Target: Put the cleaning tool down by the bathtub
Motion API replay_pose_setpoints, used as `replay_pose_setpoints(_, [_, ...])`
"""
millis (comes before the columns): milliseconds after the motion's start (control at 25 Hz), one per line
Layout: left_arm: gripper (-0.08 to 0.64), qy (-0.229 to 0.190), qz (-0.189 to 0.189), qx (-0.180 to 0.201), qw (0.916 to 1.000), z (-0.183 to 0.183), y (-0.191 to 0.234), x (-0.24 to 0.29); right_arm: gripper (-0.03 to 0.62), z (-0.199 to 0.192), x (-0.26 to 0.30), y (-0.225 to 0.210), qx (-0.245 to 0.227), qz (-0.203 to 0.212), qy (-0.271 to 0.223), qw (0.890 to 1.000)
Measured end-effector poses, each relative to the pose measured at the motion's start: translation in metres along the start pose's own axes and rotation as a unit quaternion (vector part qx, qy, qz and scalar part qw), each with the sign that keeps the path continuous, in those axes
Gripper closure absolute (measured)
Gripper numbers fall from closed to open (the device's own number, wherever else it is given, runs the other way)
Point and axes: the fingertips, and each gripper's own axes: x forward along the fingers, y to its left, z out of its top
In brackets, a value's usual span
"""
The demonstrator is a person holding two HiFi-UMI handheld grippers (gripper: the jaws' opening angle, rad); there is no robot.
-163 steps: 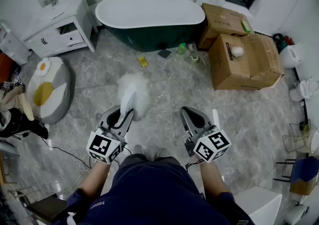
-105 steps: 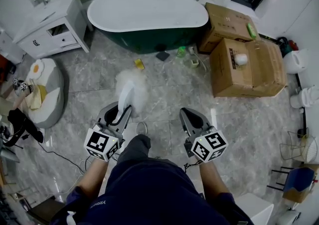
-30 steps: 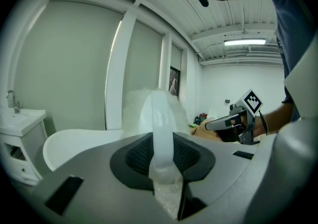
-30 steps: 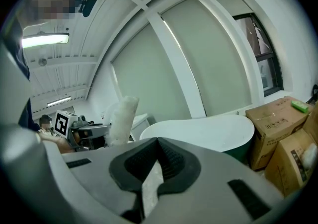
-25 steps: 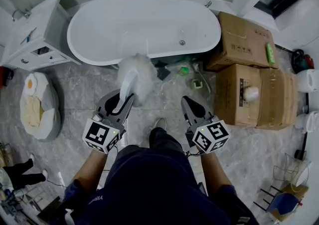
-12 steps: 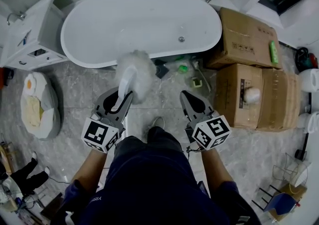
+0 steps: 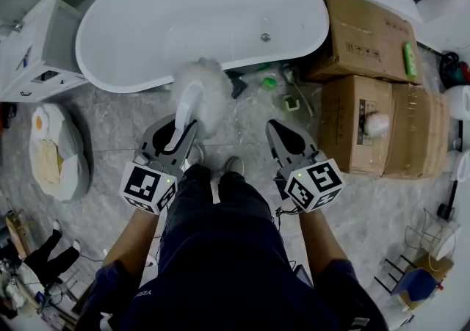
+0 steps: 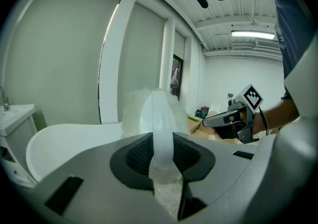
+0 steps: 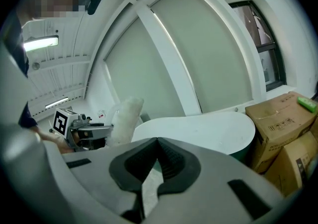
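Left gripper (image 7: 180, 136) jaws are clamped on the translucent handle of the cleaning tool (image 7: 200, 93); the right gripper (image 7: 283, 139) is closed on nothing. Its fluffy white head is held at the near rim of the bathtub (image 7: 132, 86), with the long axis pointed away from the person (image 7: 220, 249).

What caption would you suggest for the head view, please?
Left gripper holds a fluffy duster at the bathtub; right gripper shut, empty.
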Motion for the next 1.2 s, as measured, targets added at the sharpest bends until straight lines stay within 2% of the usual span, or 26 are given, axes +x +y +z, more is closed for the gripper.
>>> replay_pose_setpoints(400, [0.448,0.053,-0.045,0.006,0.9976,-0.059,0.018,0.058,0.588,-0.039,0.033,-0.037,0.021,-0.041,0.009,0.999])
replay_pose_setpoints(800, [0.448,0.115,-0.093,0.011,0.9890,-0.165,0.043,0.128,0.588,-0.128,0.076,-0.091,0.057,-0.103,0.022,0.993])
replay_pose_setpoints(1200, [0.449,0.148,-0.130,0.034,0.9799,-0.291,0.044,0.192,0.588,-0.233,0.113,-0.141,0.060,-0.122,0.030,0.990])
